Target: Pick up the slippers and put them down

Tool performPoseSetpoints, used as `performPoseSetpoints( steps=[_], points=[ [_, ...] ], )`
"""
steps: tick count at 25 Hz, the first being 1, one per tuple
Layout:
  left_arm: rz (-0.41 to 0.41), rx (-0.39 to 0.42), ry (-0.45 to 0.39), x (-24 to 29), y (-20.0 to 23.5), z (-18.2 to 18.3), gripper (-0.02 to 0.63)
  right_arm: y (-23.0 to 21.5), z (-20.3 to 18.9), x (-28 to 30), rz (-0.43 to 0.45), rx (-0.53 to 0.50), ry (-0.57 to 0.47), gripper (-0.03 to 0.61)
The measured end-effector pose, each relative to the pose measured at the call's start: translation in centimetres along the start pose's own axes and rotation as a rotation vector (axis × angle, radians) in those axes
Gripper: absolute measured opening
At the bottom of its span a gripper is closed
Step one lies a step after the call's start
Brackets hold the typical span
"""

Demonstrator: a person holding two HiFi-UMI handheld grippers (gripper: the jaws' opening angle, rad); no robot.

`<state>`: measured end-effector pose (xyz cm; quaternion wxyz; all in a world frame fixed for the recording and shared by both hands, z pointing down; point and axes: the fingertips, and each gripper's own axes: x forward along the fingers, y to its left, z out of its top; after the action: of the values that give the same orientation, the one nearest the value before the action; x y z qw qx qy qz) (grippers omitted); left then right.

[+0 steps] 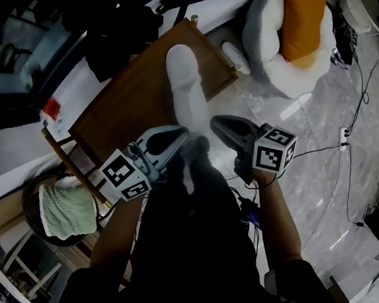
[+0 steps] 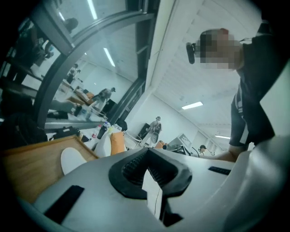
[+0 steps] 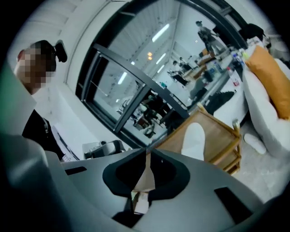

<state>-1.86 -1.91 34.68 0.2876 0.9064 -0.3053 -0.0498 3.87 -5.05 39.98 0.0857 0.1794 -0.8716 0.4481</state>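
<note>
Lifting step, by judgement — left gripper [image 1: 180,135] and right gripper [image 1: 215,122] both clamp the thin held slipper [image 1: 193,164]; next, lower it beside the table slipper [image 1: 182,79] and unclench.

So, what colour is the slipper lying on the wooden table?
White. The slipper on the wooden table shows best in the head view.

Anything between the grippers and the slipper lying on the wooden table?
No obstacle visible, but both are occupied: left gripper and right gripper are each shut on a second white slipper, held up just short of the first slipper on the wooden table.
</note>
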Motion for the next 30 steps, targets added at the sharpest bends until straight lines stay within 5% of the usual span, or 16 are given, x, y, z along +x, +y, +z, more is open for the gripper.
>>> performPoseSetpoints(
  steps=[8, 15, 23, 30],
  points=[
    [-0.102, 0.220, -0.089, -0.5, -7.3, 11.7, 0.011, 15.4, 12.1, -4.7, 0.161, -0.444, -0.286, 0.031],
    [-0.138, 0.359, -0.169, -2.5, -11.8, 17.1, 0.011, 23.5, 16.6, -10.9, 0.200, -0.629, -0.496, 0.031],
    [-0.165, 0.446, -0.190, -2.1, -14.0, 19.7, 0.011, 24.6, 17.4, -13.5, 0.188, -0.693, -0.587, 0.031],
    [-0.203, 0.463, -0.147, -0.4, -15.0, 18.6, 0.011, 23.0, 16.9, -13.0, 0.196, -0.703, -0.552, 0.028]
  ],
)
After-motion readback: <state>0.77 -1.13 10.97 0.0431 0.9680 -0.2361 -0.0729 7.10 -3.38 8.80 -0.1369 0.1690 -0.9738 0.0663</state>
